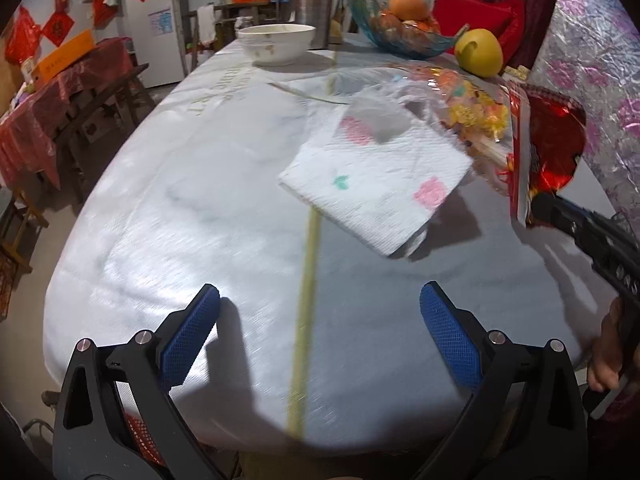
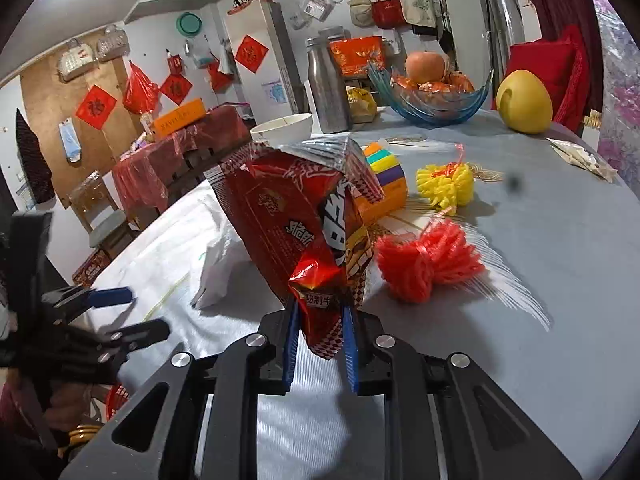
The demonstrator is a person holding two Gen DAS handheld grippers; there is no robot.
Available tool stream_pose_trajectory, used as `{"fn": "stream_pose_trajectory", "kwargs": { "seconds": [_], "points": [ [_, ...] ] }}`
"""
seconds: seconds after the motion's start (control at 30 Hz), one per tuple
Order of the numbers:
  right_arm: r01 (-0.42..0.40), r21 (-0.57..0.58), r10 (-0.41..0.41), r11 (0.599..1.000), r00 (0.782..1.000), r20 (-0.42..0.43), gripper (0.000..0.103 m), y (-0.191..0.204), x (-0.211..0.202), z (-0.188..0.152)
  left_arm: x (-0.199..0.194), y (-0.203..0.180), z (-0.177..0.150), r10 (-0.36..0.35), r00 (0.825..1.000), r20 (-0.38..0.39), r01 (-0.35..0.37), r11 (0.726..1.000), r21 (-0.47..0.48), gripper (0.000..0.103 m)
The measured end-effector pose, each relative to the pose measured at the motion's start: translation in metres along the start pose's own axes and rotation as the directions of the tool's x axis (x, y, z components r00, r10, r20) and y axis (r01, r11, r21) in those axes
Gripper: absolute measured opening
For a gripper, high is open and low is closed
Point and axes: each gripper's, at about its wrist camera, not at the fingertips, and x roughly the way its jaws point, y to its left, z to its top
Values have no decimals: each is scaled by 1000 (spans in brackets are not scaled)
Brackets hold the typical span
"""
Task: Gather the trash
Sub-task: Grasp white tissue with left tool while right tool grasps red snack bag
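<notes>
My right gripper (image 2: 320,312) is shut on the bottom edge of a red snack bag (image 2: 296,216) and holds it upright above the table. The same bag (image 1: 548,152) shows at the right edge of the left wrist view, with the right gripper (image 1: 540,202) under it. My left gripper (image 1: 320,300) is open and empty, low over the near part of the white table (image 1: 180,208). A folded paper napkin (image 1: 376,184) with pink and green prints lies ahead of it; a clear plastic wrapper (image 1: 384,108) rests on its far corner. The left gripper (image 2: 136,312) shows at the left in the right wrist view.
A white bowl (image 1: 276,42), a steel flask (image 1: 316,0), a blue glass fruit bowl (image 1: 404,36) and a yellow fruit (image 1: 479,52) stand at the far side. Red (image 2: 428,264) and yellow (image 2: 444,184) foam nets and a striped box (image 2: 386,176) lie to the right. A red basket (image 2: 116,400) sits below the table edge.
</notes>
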Motion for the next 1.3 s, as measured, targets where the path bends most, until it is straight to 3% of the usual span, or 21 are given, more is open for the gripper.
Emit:
{"fn": "stream_pose_trajectory", "kwargs": {
  "seconds": [0.17,0.37,0.47,0.53,0.63,0.73,0.87,0.97,1.07,1.13,1.27,1.3],
  "points": [
    [2,24,-1,1000,1000,-19,22,-9,-3,-7,9,-19,13,-13,1000,9,13,999,37,96],
    [-22,53,23,998,1000,-18,27,-15,-1,-8,8,-22,36,-37,998,50,36,999,14,96],
    [-31,68,33,997,999,-29,27,-18,3,-10,13,-18,49,-11,998,67,10,1000,13,96],
    [-34,75,37,997,999,-37,27,-20,6,-11,20,-5,54,48,997,58,-47,999,-21,96],
    [-36,77,39,996,999,-36,27,-19,6,-11,17,21,51,79,995,59,-74,994,-83,96],
    [-44,80,47,996,998,-36,27,-20,7,-12,10,59,40,160,986,49,-150,975,-163,96],
    [-42,78,45,996,998,-36,32,-18,9,-11,2,78,33,123,992,41,-110,968,-226,96],
    [-34,71,36,997,999,-34,33,-17,9,-10,0,64,28,86,995,57,-75,982,-171,96],
    [-37,76,40,996,999,-37,33,-17,9,-11,8,42,27,116,992,52,-112,991,-79,96],
    [-38,76,41,996,998,-38,33,-17,10,-11,13,36,28,120,992,45,-118,991,-63,96],
    [-39,75,42,996,998,-39,33,-16,10,-11,28,22,37,46,999,9,-45,998,-41,96],
    [-40,76,43,996,998,-40,33,-16,10,-12,34,15,40,65,998,4,-65,998,-9,96]
  ]
}}
